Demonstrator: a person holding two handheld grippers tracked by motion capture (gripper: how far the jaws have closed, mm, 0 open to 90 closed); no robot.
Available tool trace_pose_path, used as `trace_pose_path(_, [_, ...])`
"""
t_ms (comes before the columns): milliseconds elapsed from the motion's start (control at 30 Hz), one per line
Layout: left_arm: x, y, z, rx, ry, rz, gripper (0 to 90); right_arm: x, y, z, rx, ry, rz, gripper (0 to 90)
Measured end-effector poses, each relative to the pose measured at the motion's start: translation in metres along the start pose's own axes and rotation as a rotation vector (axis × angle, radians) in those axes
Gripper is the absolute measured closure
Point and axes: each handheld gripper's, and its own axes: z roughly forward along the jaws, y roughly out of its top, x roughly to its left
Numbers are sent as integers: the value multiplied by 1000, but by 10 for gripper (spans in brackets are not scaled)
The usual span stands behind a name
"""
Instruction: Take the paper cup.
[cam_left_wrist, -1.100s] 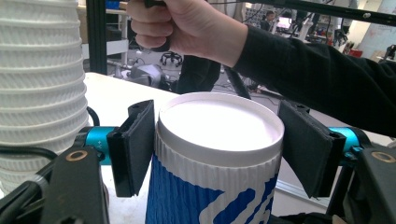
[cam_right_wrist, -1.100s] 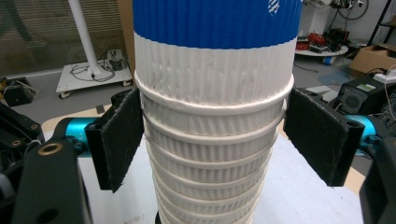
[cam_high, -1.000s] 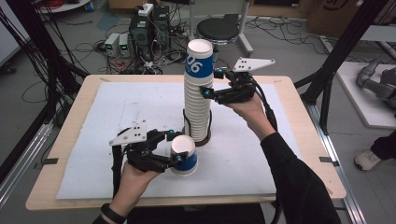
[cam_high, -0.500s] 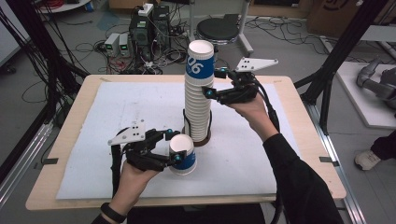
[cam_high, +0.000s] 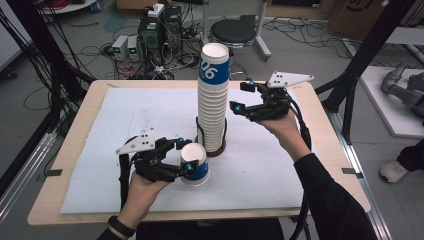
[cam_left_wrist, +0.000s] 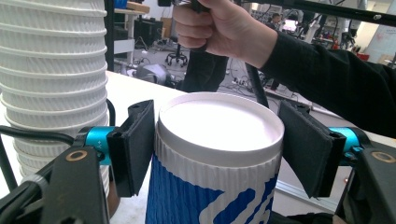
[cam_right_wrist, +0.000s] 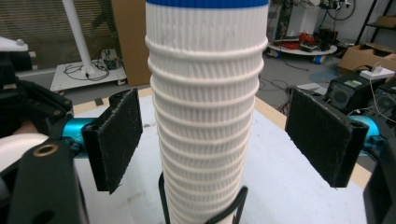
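Note:
A tall stack of white ribbed paper cups (cam_high: 212, 102), its top cup printed blue, stands upright in a black wire holder (cam_high: 209, 146) at the middle of the table. Near the front, my left gripper (cam_high: 186, 156) is shut on a single blue-and-white cup (cam_high: 196, 165) that stands upright on the sheet; its pads (cam_left_wrist: 133, 144) press the rim of that cup (cam_left_wrist: 219, 140). My right gripper (cam_high: 240, 96) hovers just right of the stack, open. Its jaws have just been opening. The stack (cam_right_wrist: 205, 107) stands ahead of my right gripper (cam_right_wrist: 224, 140), between its pads (cam_right_wrist: 116, 135) with a gap on both sides.
A white sheet (cam_high: 125, 115) covers the wooden table (cam_high: 330, 145). Black frame posts (cam_high: 360, 65) stand at both sides. Cables, electronics boxes (cam_high: 150, 35) and a stool (cam_high: 232, 32) lie on the floor beyond the far edge.
My right gripper has drawn back to the right, off the stack, with its jaws wider apart. The left gripper and its cup have stayed put.

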Motion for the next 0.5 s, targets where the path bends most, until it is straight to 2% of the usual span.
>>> trace_pose_path(500, [3, -5, 4, 2, -4, -3, 300, 15, -45, -25, 9, -5, 15, 194])
